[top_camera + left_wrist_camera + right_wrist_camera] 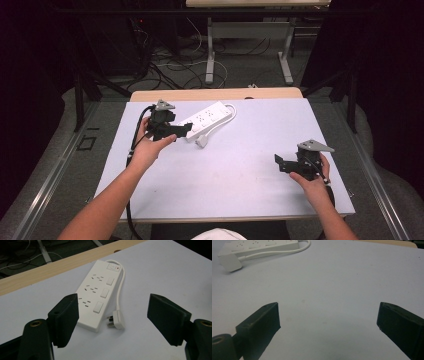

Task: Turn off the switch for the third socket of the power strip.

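A white three-socket power strip (210, 116) lies at the back middle of the pale table (240, 175), its cord looping round to a white plug (201, 141) on the surface beside it. My left gripper (186, 130) is held just left of the strip, open, its jaws pointing at it. In the left gripper view the strip (96, 293) and plug (117, 320) lie just ahead of the open left gripper (113, 303), nothing gripped. My right gripper (280, 163) hovers open near the right front, apart from the strip (259, 245) and plug (228, 262); the right gripper (328, 315) holds nothing.
A wooden strip (215, 94) runs along the table's far edge. Beyond it are desk legs (210, 50) and loose cables (170, 70) on the floor. Bare tabletop spreads between the two grippers.
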Available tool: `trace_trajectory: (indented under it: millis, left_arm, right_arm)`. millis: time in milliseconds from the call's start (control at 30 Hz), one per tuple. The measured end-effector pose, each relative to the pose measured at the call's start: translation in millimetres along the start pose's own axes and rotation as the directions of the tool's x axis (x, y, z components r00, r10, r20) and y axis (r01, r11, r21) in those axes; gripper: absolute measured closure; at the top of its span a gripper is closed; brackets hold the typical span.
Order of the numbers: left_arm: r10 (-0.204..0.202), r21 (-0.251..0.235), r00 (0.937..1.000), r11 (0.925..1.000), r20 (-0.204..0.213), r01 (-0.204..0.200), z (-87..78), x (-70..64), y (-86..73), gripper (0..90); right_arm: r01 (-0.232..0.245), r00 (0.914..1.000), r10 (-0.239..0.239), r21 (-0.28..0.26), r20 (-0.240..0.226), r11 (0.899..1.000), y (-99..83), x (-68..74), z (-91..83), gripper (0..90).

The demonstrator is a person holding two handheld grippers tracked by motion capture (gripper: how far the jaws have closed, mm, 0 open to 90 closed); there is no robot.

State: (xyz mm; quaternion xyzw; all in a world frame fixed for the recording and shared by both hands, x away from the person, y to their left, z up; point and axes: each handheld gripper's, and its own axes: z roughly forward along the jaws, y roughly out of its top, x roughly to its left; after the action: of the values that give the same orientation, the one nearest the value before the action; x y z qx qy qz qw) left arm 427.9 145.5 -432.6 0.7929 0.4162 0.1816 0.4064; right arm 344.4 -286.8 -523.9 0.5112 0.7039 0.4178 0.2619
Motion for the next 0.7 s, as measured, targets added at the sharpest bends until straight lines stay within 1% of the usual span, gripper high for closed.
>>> trace_trajectory:
  millis: [133, 167, 200, 367, 433, 500, 533, 600, 633, 700]
  left_arm:
    - [-0.015, 0.004, 0.9999, 0.9999, 0.008, 0.015, 3.4, 1.5, 1.9, 26.3]
    - [-0.020, 0.014, 0.9998, 0.9997, 0.005, 0.020, 5.5, 1.9, 3.6, 26.5]
    - [-0.028, 0.011, 0.9996, 0.9995, 0.006, 0.028, 7.0, 2.0, 4.0, 26.6]
    - [-0.045, 0.029, 0.9990, 0.9986, 0.009, 0.044, 13.6, 3.5, 7.2, 27.4]
    - [-0.044, 0.029, 0.9989, 0.9986, 0.011, 0.044, 15.1, 4.0, 7.5, 27.9]
    - [-0.056, 0.041, 0.9984, 0.9976, 0.009, 0.055, 18.8, 3.4, 8.1, 28.3]
    - [-0.053, 0.048, 0.9986, 0.9975, 0.007, 0.053, 19.9, 3.6, 8.4, 28.6]
    - [-0.055, 0.044, 0.9985, 0.9975, 0.004, 0.055, 22.0, 3.7, 8.6, 29.2]
    - [-0.056, 0.052, 0.9984, 0.9971, 0.001, 0.056, 24.1, 4.0, 8.8, 29.5]
    - [-0.055, 0.054, 0.9985, 0.9970, -0.001, 0.055, 27.0, 5.0, 8.7, 30.2]
  right_arm:
    - [0.000, 1.0000, 0.000, 0.005, 0.004, 1.000, -0.2, -0.2, -0.1, 4.5]
    - [-0.001, 1.0000, 0.001, 0.005, 0.003, 1.000, -0.2, -0.3, -0.1, 4.5]
    - [0.000, 1.0000, 0.000, 0.001, 0.001, 1.000, -0.3, -0.8, 0.2, 4.6]
    - [-0.003, 1.0000, 0.003, 0.003, 0.000, 1.000, -0.5, -1.0, 0.4, 4.8]
    - [-0.002, 1.0000, 0.002, 0.004, 0.000, 1.000, -0.6, -1.1, 0.4, 4.9]
    - [-0.001, 1.0000, 0.001, 0.006, 0.004, 1.000, -0.6, -1.2, 0.4, 5.1]
    - [0.001, 1.0000, -0.001, 0.005, 0.002, 1.000, -0.8, -1.5, 0.7, 5.2]
    - [-0.002, 1.0000, 0.002, 0.007, 0.001, 1.000, -0.9, -1.6, 0.8, 5.3]
    - [0.001, 1.0000, -0.001, 0.000, 0.008, 1.000, -1.0, -1.8, 1.2, 5.4]
    - [0.003, 1.0000, -0.003, 0.006, 0.004, 1.000, -0.9, -2.2, 0.7, 5.6]
